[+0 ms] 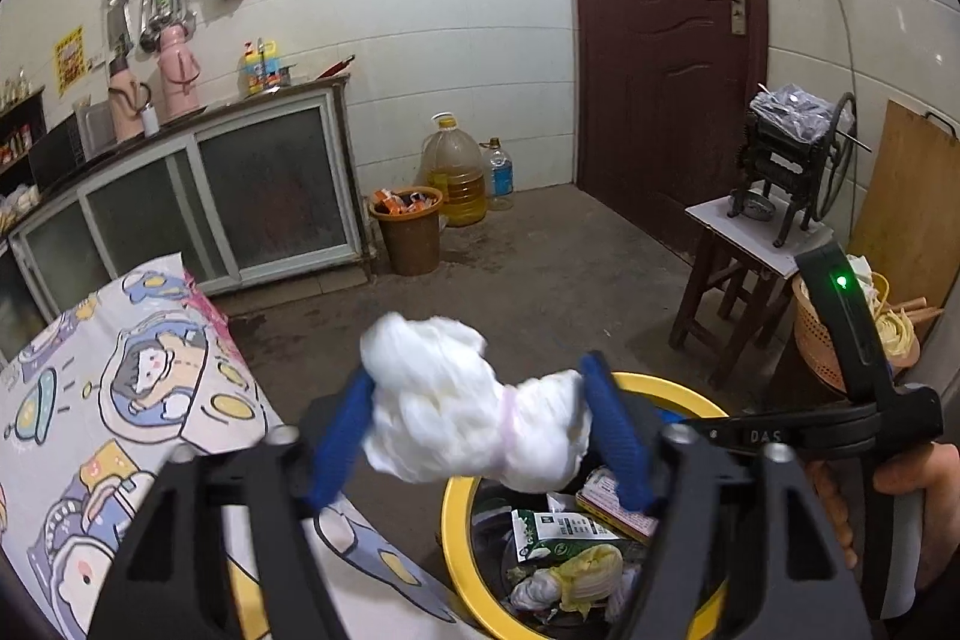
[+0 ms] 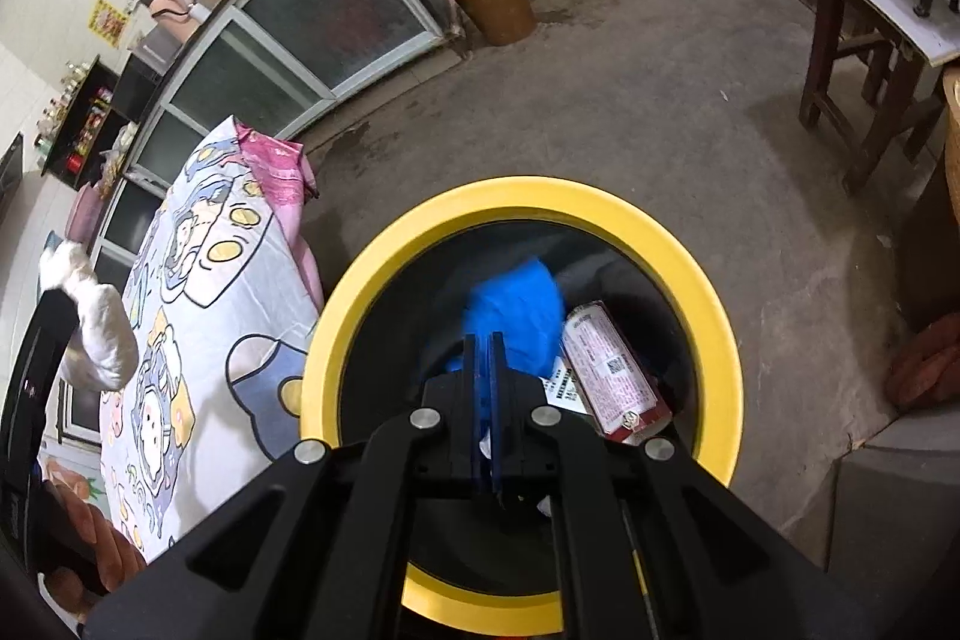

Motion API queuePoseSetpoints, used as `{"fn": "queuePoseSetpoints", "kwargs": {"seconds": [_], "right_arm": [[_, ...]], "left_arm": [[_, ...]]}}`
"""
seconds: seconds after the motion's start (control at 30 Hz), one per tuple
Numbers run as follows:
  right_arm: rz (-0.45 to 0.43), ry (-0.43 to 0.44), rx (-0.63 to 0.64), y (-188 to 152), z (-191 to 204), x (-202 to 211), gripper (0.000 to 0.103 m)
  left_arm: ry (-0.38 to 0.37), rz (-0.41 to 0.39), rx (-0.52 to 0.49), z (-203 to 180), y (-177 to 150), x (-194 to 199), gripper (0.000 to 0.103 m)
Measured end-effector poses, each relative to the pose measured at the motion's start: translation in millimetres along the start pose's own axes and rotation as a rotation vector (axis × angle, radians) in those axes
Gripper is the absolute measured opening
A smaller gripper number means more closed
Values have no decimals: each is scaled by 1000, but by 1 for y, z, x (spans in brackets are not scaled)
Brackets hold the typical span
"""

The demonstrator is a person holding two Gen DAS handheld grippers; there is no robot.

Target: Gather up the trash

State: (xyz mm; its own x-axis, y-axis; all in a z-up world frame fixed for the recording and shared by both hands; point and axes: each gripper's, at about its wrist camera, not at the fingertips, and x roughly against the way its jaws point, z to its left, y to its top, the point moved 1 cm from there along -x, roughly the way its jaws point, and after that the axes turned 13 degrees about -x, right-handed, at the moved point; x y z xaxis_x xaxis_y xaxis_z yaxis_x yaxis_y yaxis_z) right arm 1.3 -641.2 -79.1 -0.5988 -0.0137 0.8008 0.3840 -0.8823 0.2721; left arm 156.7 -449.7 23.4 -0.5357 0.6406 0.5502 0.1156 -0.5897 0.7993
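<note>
Left to right.

Cartoon-print surface (image 1: 120, 400) at far left, cloth edge just beside the bin.

Left tool (image 1: 480, 430): blue fingers (image 1: 339, 445) spread wide, white tissue wad (image 1: 468, 400) between them, blurred. Touching both pads at its ends by the look of it; cannot tell whether pressed or already loose. Reads as a release in progress.

Wad position: above the near-left rim of the yellow bin (image 1: 660, 385), partly over floor. From the right wrist view, wad (image 2: 96, 328) sits well left of the rim (image 2: 510, 196), over the cloth. Not centred on the opening.

Bin contents: carton, yellow wrapper, pink packet (image 2: 612, 370), blue bag (image 2: 516, 316).

Right tool (image 2: 485, 340): closed, nothing visible between the pads, pointing down into the bin, tips just above the blue bag.

To do the step well:
- Shift left tool further over the opening before letting go fully; light tissue drifts, likely to catch the rim or land on the cloth.
- Lower toward the rim to shorten the drop.
- Pull right tool clear of the opening, else wad may land on it.
- Open fully, small shake if tissue clings to a pad.
</note>
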Motion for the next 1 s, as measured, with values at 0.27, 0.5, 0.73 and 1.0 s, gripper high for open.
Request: {"fn": "queuePoseSetpoints", "kwargs": {"seconds": [0.27,0.5,0.73,1.0], "right_arm": [[3,-38,-34,2,-12,-2,4],[-11,-20,-36,-3,-7,5,27],[-76,-32,40,-16,22,26,27],[-273,-35,206,-52,87,72,27]], "left_arm": [[6,-22,49,10,-4,12,84],[22,-56,90,20,-7,43,84],[95,-106,159,44,-14,100,84],[267,-173,221,80,-38,187,84]]}}
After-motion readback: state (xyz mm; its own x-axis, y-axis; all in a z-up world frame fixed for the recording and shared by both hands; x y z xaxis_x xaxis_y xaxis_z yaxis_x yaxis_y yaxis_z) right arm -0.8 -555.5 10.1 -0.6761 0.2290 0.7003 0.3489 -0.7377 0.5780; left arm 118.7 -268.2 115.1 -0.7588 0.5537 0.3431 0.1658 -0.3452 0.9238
